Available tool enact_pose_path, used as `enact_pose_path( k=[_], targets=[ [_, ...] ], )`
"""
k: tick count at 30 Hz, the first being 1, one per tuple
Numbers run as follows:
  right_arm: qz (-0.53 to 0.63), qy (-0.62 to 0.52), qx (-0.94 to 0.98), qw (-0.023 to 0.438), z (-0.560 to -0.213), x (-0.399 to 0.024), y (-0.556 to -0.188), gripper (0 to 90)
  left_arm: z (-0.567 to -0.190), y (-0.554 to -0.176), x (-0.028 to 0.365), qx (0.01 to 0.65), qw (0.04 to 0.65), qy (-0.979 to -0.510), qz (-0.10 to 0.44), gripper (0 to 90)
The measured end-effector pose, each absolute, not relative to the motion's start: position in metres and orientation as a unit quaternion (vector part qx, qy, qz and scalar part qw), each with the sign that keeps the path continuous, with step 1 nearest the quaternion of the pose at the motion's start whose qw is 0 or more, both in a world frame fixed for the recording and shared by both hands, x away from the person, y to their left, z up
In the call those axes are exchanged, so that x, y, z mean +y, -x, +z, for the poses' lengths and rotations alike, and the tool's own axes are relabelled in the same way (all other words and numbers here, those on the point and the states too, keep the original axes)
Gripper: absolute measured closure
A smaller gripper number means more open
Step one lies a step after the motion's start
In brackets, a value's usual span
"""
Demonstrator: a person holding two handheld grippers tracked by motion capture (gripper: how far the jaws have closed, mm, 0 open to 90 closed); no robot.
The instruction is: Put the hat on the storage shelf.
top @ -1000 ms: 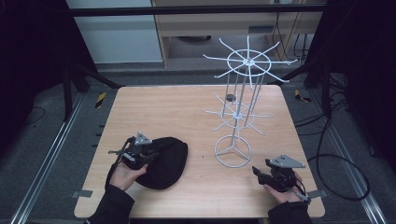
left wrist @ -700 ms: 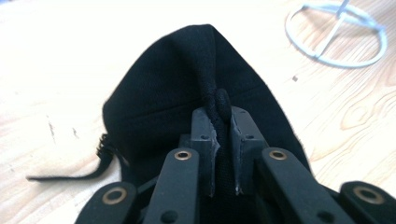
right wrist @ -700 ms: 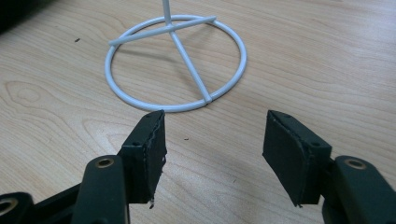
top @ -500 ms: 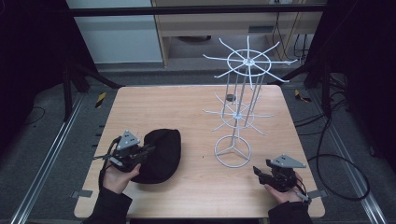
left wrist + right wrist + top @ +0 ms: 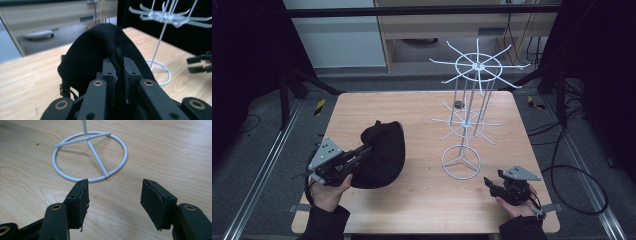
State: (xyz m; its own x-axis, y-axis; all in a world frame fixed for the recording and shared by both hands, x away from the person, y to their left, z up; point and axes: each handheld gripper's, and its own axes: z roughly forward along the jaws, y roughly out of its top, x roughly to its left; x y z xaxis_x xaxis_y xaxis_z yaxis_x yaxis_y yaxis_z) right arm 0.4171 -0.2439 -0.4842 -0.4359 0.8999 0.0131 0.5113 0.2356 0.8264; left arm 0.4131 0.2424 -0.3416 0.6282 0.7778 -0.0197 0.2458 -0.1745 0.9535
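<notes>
A: High view, item one: black cap [image 5: 379, 152], lying on the left part of the wooden table [image 5: 412, 107], partly lifted at its near edge. Left gripper [image 5: 362, 150] pressed together on a fold of the cap's fabric; the left gripper view has that fold pinched between the pads [image 5: 110, 75].

B: Item two?

A: White wire rack [image 5: 468, 117], standing right of centre, two tiers of bare prongs. Right gripper [image 5: 113, 195] spread wide, holding nothing, low over the table just short of the rack's ring base [image 5: 88, 155].

B: Progress?

A: Grasp made; cap not yet carried across. Hanging it on a prong looks like the remainder, so most of the work is left.

B: Obstructions?

A: Bare tabletop between cap and rack. Prongs crowd each other; the lower tier could snag the cap. One small dark object [image 5: 458, 104] sits behind the rack, out of the way.
</notes>
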Motion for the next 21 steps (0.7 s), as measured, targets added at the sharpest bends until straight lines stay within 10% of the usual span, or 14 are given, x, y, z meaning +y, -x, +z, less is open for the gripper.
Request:
enact_pose_path(
  k=[21],
  targets=[
    [0.401, -0.472, 0.743, 0.253, -0.485, -0.245, -0.417, 39.4, -0.285, -0.391, 0.23, 0.262, 0.626, -0.675, 0.288, 81.6]
  ],
)
